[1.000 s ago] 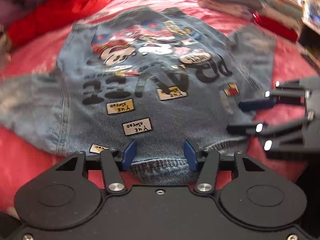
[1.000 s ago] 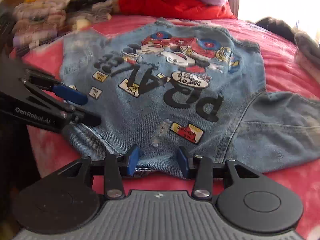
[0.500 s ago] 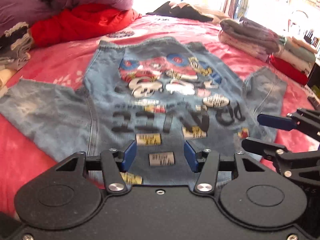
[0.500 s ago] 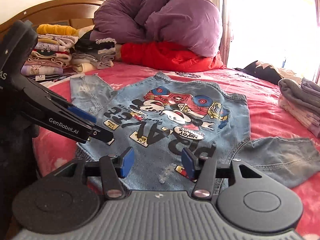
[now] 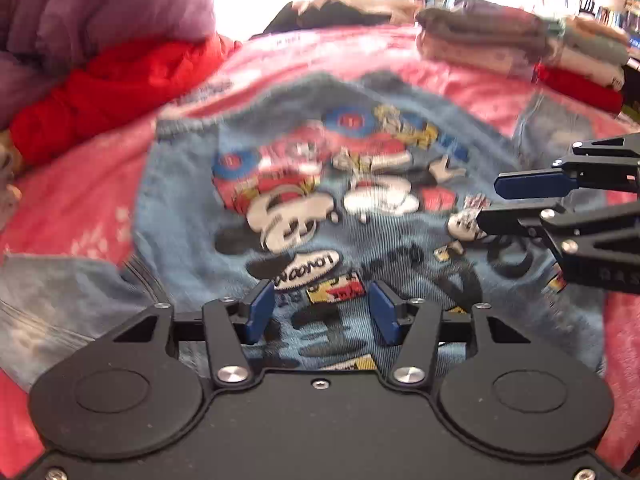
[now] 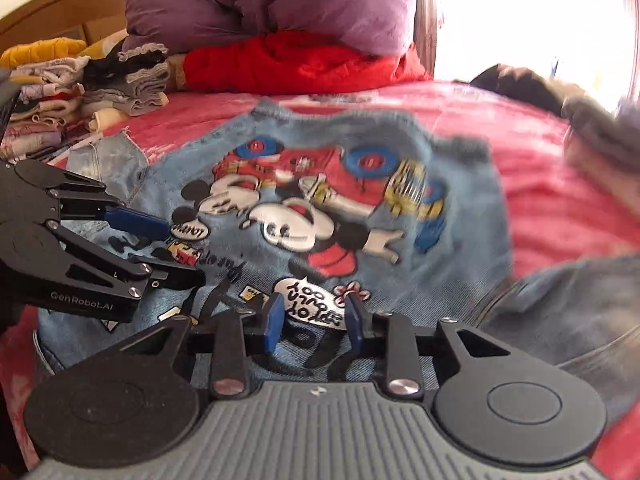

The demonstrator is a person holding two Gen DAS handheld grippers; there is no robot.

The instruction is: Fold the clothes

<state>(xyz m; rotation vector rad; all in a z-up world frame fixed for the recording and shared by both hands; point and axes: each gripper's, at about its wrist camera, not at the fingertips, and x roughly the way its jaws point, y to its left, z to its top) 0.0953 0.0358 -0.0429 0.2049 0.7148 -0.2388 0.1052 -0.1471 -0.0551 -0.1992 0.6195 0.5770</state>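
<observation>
Above one denim jacket (image 5: 192, 208) spread flat, left gripper (image 5: 322, 312) half-open and right gripper (image 6: 312, 320), jaws just narrowing, both empty.

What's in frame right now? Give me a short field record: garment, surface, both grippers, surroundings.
garment: denim jacket, spread back-up, cartoon print showing, sleeves out to both sides
surface: red bedspread
left gripper: above the jacket's lower back, jaws apart, nothing between them
right gripper: above the jacket's print, jaws have just been closing, a gap remains, nothing between them
surroundings: purple duvet over a red blanket at the head of the bed; folded clothes stack beside them; another folded stack at the other side
image quality: motion blur in both views
</observation>
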